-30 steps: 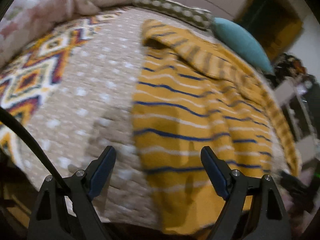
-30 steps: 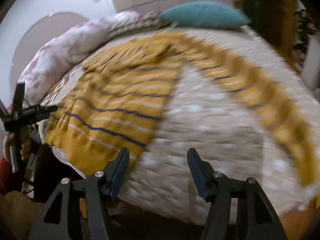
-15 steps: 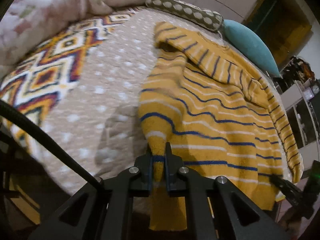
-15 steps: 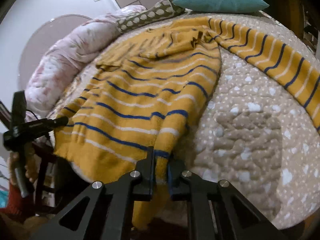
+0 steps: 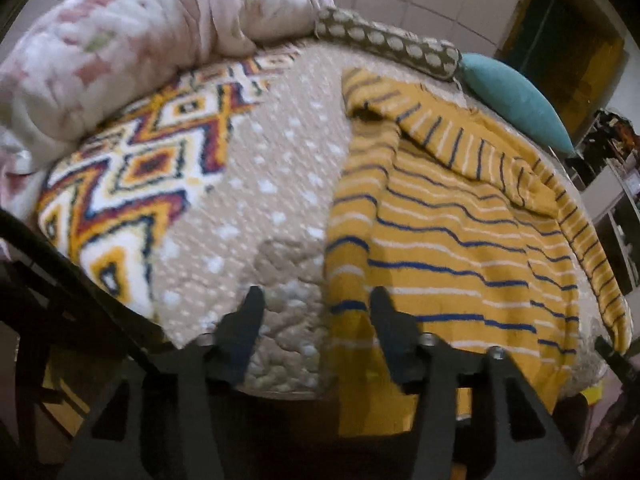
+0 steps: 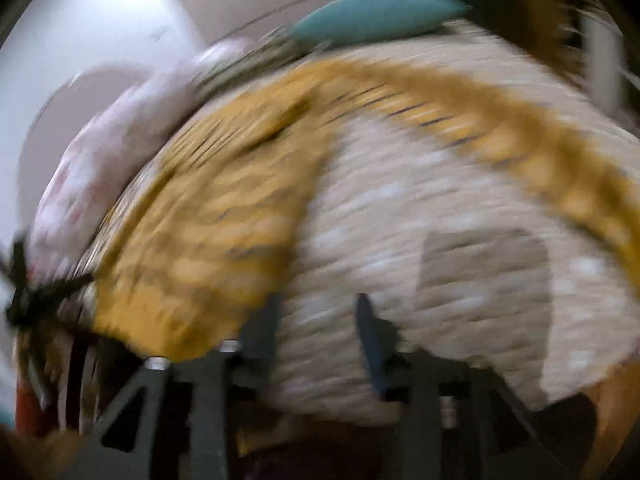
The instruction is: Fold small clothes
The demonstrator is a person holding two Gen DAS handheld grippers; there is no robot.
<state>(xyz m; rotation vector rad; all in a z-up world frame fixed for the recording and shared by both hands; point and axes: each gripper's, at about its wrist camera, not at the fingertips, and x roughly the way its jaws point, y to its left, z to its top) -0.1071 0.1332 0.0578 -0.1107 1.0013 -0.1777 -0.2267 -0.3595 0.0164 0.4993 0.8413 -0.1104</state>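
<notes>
— Where's the sweater [image 5: 452,256]?

— Spread flat on the bed [image 5: 276,168], hem hanging over the near edge. Left hand-held gripper [image 5: 316,312] gapes at that hem, holding nothing.

— And the right hand-held gripper [image 6: 318,320]?

— Blurred, but parted and empty, over bare blanket.

— Risk?

— I'd say the thick knit bunches, or one corner gets pinched alone and the fold skews.
</notes>
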